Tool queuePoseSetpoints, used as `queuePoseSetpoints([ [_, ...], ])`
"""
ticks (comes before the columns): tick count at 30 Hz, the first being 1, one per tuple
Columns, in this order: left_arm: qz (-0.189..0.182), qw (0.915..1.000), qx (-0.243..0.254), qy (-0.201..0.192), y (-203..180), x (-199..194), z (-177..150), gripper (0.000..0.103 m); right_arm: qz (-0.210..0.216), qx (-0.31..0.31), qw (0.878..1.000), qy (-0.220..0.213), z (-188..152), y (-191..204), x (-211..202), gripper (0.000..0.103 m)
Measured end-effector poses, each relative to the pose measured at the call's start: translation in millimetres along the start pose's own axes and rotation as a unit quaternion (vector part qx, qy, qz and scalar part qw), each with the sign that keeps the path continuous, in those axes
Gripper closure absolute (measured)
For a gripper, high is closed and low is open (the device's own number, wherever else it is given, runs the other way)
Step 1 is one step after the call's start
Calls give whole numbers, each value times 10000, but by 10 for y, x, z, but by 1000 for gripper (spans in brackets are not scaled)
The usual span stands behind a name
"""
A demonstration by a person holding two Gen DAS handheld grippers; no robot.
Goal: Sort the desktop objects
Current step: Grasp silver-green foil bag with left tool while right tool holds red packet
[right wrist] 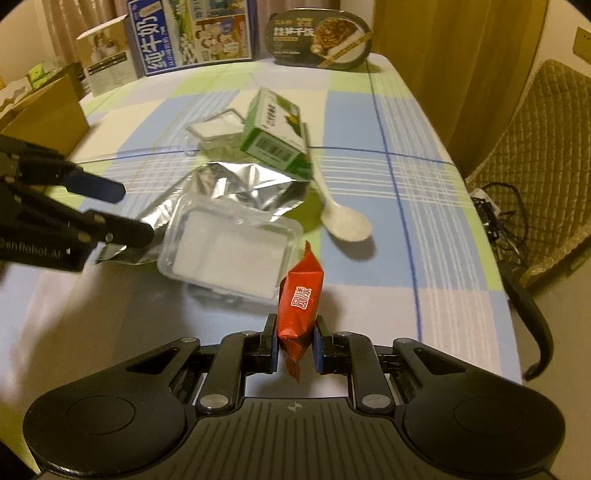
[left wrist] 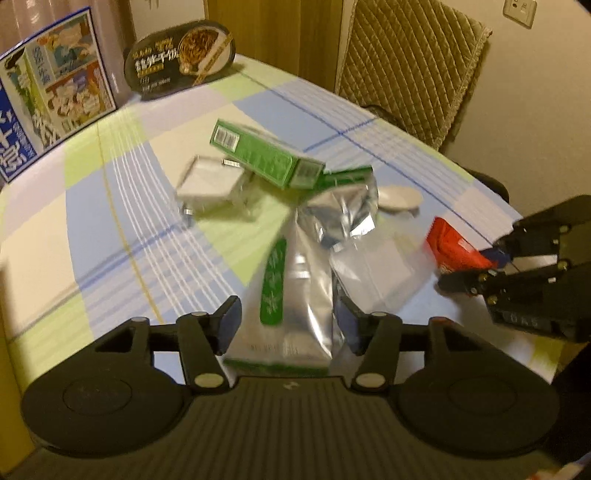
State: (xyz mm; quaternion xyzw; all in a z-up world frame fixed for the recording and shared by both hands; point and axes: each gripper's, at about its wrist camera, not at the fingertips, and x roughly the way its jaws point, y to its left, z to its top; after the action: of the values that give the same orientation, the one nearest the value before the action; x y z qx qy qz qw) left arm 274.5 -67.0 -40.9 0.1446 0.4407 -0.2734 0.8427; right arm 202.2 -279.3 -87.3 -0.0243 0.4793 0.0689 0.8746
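My right gripper (right wrist: pixel 294 345) is shut on a red snack packet (right wrist: pixel 300 306) and holds it over the near part of the table; the packet also shows in the left wrist view (left wrist: pixel 456 245). My left gripper (left wrist: pixel 286 325) has its jaws around a silver foil pouch with a green label (left wrist: pixel 291 291), but the pads look slightly apart from it. In the right wrist view the left gripper (right wrist: pixel 129 210) reaches to the foil pouch (right wrist: pixel 236 184). A green box (left wrist: pixel 264 158) (right wrist: pixel 275 133), a clear plastic tray (right wrist: pixel 229 251) and a white spoon (right wrist: pixel 345 221) lie nearby.
A second clear tray (left wrist: pixel 210 181) lies behind the green box. A black oval meal bowl (right wrist: pixel 319 40), a blue milk carton box (right wrist: pixel 192 33) and a cardboard box (right wrist: pixel 40 110) stand at the table's far edge. A padded chair (left wrist: pixel 406 62) stands beyond the right edge.
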Motion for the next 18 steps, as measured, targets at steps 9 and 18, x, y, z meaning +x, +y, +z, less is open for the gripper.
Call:
queuePoseSetpoints([
  [9, -264, 9981, 264, 490, 62, 440, 228, 34, -132, 10, 9999, 49, -1, -141, 11, 89],
  [18, -748, 9927, 558, 763, -8, 696, 400, 31, 16, 69, 9999, 72, 6, -167, 13, 89],
])
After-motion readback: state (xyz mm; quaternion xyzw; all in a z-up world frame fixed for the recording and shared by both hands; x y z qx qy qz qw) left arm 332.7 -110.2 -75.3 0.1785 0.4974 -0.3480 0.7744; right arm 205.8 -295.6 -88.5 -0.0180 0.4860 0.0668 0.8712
